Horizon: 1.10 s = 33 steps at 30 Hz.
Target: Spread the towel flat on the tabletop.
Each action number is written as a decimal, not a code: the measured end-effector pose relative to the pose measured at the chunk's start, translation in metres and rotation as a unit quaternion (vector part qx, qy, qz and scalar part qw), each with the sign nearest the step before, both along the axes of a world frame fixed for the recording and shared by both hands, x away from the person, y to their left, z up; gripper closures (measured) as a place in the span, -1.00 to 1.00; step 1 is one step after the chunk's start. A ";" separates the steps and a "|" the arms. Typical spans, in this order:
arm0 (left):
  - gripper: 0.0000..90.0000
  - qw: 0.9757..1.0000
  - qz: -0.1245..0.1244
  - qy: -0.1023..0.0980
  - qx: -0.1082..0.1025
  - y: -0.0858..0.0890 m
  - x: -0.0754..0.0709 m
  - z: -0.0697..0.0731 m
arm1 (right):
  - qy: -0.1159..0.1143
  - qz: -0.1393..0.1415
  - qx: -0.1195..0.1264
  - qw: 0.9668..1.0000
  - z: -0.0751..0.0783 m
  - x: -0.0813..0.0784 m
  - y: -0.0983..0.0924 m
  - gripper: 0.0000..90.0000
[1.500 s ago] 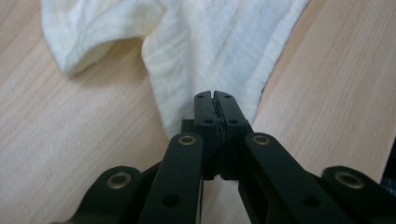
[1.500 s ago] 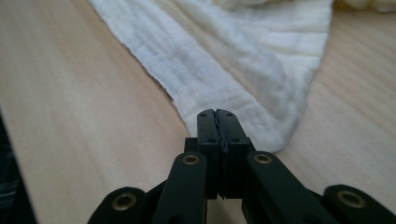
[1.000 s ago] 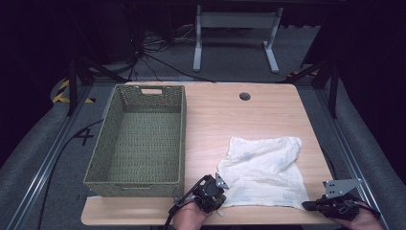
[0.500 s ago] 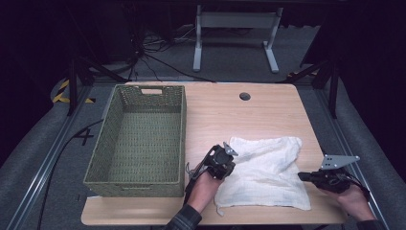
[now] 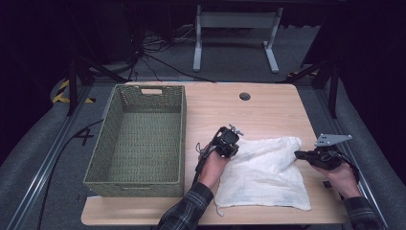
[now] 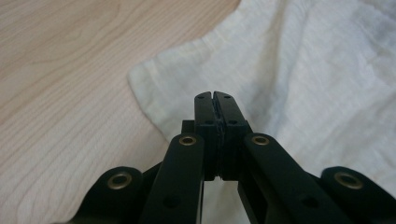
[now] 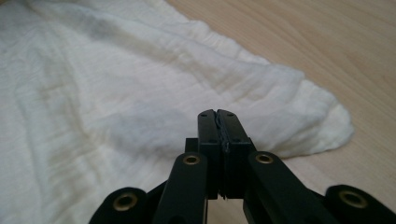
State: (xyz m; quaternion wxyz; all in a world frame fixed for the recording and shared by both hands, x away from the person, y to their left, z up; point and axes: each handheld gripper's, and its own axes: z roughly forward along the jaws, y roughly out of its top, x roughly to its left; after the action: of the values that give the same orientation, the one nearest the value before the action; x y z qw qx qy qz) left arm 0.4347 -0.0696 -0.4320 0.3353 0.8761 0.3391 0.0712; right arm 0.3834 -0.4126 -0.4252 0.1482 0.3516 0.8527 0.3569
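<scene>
White cloth (image 5: 263, 172): lies rumpled on the table (image 5: 268, 110), right of the empty wicker basket (image 5: 139, 139). We hold left tongs (image 5: 232, 142) and right tongs (image 5: 298, 154), both closed and empty, at its far corners. Nothing is grasped yet; all handling remains.

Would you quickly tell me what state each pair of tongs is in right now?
Left tongs: closed, holding nothing, over a corner of the white cloth.
Right tongs: closed, holding nothing, at the cloth's other far corner.
</scene>
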 end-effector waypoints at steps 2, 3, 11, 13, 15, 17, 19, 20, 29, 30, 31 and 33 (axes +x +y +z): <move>0.98 1.000 0.000 -0.003 0.011 -0.005 0.007 -0.003 | -0.001 -0.009 -0.002 1.000 0.000 0.009 0.000 0.98; 0.98 1.000 0.001 0.000 0.010 -0.007 0.010 -0.004 | 0.000 -0.012 -0.003 1.000 -0.001 0.015 0.000 0.98; 0.98 1.000 0.015 0.002 0.018 -0.015 0.023 -0.019 | 0.014 -0.037 -0.023 0.999 -0.011 0.041 0.001 0.98; 0.98 1.000 0.017 -0.001 0.024 -0.015 0.024 -0.018 | 0.015 -0.040 -0.026 0.999 -0.013 0.044 0.002 0.98; 0.98 0.999 0.024 -0.012 0.035 -0.014 0.026 -0.018 | 0.020 -0.042 -0.032 0.998 -0.017 0.049 0.003 0.98; 0.98 0.998 0.036 -0.018 0.048 -0.009 0.030 -0.017 | 0.025 -0.041 -0.036 0.998 -0.022 0.056 0.007 0.98; 0.98 0.998 0.041 -0.016 0.047 -0.006 0.032 -0.017 | 0.027 -0.042 -0.035 0.998 -0.022 0.057 0.009 0.98; 0.99 0.997 0.052 -0.015 0.048 0.000 0.036 -0.017 | 0.027 -0.039 -0.035 0.998 -0.022 0.061 0.012 0.98; 0.99 0.995 0.089 -0.012 0.045 0.019 0.048 -0.018 | 0.019 -0.028 -0.031 0.999 -0.023 0.080 0.026 0.98; 0.99 0.994 0.095 -0.013 0.046 0.020 0.048 -0.018 | 0.019 -0.029 -0.027 0.999 -0.024 0.082 0.027 0.98; 0.99 0.994 0.098 -0.014 0.047 0.022 0.049 -0.018 | 0.021 -0.028 -0.024 0.999 -0.024 0.083 0.028 0.98; 0.99 0.993 0.106 -0.015 0.047 0.026 0.051 -0.018 | 0.019 -0.026 -0.018 0.999 -0.025 0.087 0.030 0.98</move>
State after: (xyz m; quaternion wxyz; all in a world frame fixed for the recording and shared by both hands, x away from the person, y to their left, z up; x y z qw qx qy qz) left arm 0.4853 -0.0433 -0.4504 0.2895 0.8486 0.4216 0.1351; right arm 0.4702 -0.3826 -0.4500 0.1475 0.3772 0.8525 0.3304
